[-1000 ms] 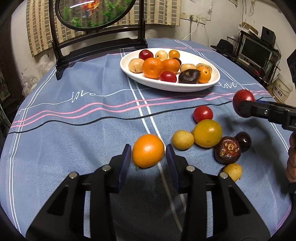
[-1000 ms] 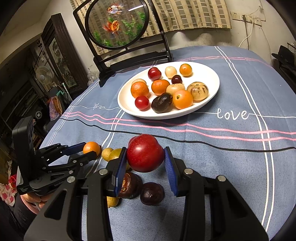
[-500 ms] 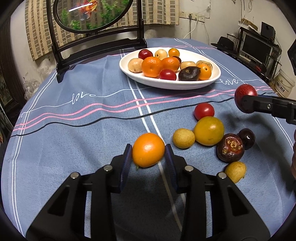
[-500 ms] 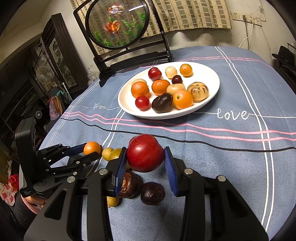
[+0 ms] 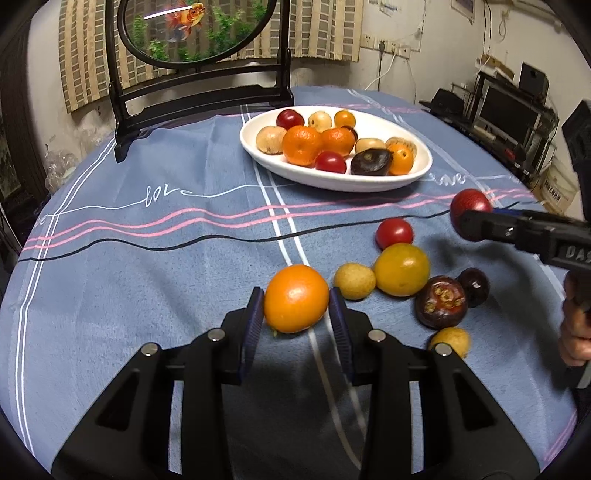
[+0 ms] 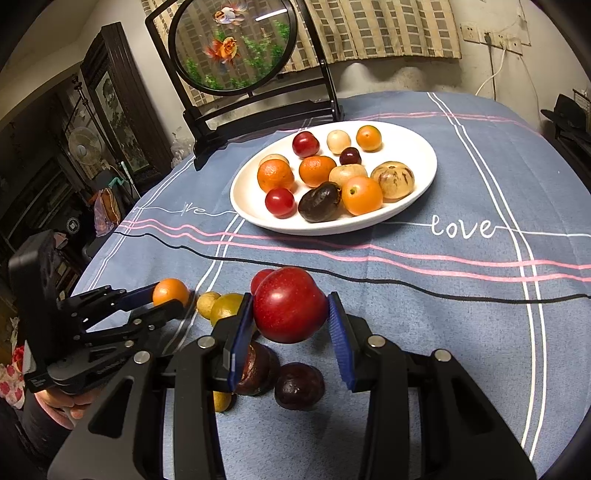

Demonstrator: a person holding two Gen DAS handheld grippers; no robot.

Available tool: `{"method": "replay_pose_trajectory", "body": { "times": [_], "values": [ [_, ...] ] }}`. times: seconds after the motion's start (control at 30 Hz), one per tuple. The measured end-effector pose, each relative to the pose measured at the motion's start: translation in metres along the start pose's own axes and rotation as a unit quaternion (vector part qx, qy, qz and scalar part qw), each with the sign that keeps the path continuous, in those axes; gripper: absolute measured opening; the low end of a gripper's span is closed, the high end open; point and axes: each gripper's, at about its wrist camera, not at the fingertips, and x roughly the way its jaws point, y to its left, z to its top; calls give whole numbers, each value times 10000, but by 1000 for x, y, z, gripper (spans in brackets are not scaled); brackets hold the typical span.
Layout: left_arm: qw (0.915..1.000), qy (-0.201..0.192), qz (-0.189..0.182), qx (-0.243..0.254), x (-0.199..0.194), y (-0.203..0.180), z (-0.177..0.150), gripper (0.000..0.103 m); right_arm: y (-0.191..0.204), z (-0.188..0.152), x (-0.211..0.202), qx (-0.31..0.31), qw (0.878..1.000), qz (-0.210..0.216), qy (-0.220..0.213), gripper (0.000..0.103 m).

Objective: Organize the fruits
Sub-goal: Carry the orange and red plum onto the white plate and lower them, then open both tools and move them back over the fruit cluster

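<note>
My left gripper [image 5: 296, 297] is shut on an orange [image 5: 296, 306], both blue pads pressing its sides just over the blue tablecloth. My right gripper [image 6: 290, 306] is shut on a red plum [image 6: 290, 314], held above the cloth. In the left wrist view the right gripper [image 5: 476, 221] comes in from the right with the red plum [image 5: 471, 205]. A white oval plate [image 5: 369, 181] with several fruits sits at the far middle of the table. Loose fruits lie between the grippers: a red tomato [image 5: 394, 232], a yellow fruit [image 5: 401, 269], and a dark mangosteen [image 5: 441, 302].
A round goldfish screen on a black stand [image 5: 199, 33] rises behind the plate. A small yellow fruit [image 5: 354, 281], a dark plum [image 5: 474, 287] and another small yellow fruit [image 5: 450, 341] also lie loose. A person's hand [image 5: 574, 332] holds the right gripper's grip.
The left gripper's pads have closed the small gaps and now press on the orange. The right gripper and its red plum have stayed put.
</note>
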Motion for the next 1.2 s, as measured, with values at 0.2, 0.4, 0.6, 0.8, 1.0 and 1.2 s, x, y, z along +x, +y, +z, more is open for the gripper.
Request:
{"method": "replay_pose_trajectory", "body": {
  "times": [0.2, 0.4, 0.6, 0.8, 1.0, 1.2],
  "values": [
    [9993, -164, -318, -56, -15, 0, 20, 37, 10, 9, -11, -202, 9993, -5, -310, 40],
    [9979, -486, -408, -147, -16, 5, 77, 37, 9, 48, -18, -201, 9963, -146, -821, 40],
    [9971, -738, -196, -43, 12, -3, 134, 37, -11, 86, 8, 55, 9931, -457, -1077, 40],
    [9981, -583, -186, 2, 64, -11, 174, 37, -37, 105, 50, 196, 9933, -640, -943, 40],
    [9993, -342, -157, 13, 110, -11, 187, 37, -51, 109, 75, 161, 9949, -659, -747, 40],
    [9996, -199, -184, -29, 130, -9, 187, 37, -51, 108, 86, 78, 9963, -612, -591, 41]
  ]
}}
